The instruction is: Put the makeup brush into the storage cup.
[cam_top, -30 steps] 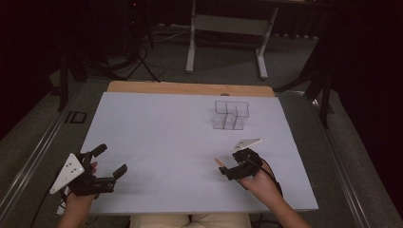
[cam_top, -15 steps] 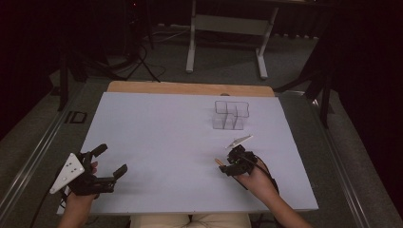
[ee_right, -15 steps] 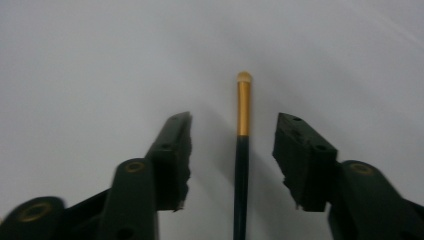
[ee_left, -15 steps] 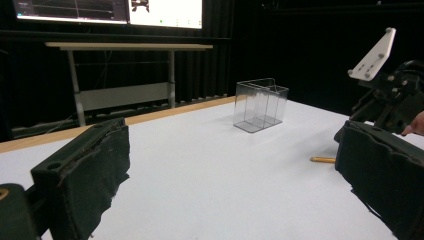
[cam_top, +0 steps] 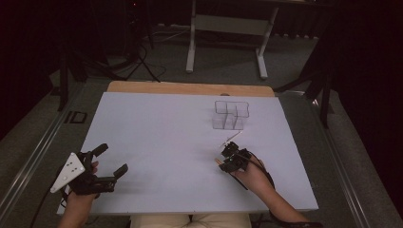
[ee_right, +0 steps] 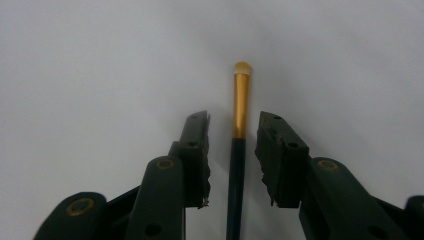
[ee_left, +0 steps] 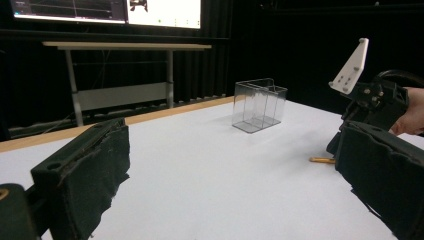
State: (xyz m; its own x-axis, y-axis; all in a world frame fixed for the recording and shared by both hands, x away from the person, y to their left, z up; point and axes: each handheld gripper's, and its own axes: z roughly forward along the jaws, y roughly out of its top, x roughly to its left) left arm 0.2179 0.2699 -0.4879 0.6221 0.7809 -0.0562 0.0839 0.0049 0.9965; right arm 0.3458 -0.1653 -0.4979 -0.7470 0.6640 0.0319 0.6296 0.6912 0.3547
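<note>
A slim makeup brush with a gold ferrule and a dark handle lies flat on the white table. My right gripper points down over it with one jaw on each side of the brush. The jaws have just been closing, and a thin gap still shows on both sides, so the pads do not press on it. The brush's gold end sticks out beside the right gripper. In the high view the right gripper sits right of centre. My left gripper rests open at the near left, empty.
A clear plastic organiser with several compartments stands toward the far right of the table, also in the left gripper view. A wooden strip edges the far side. A metal stand is on the floor beyond.
My right gripper has tipped down toward the table over the brush, and its jaws have narrowed around it. The left gripper has not moved.
</note>
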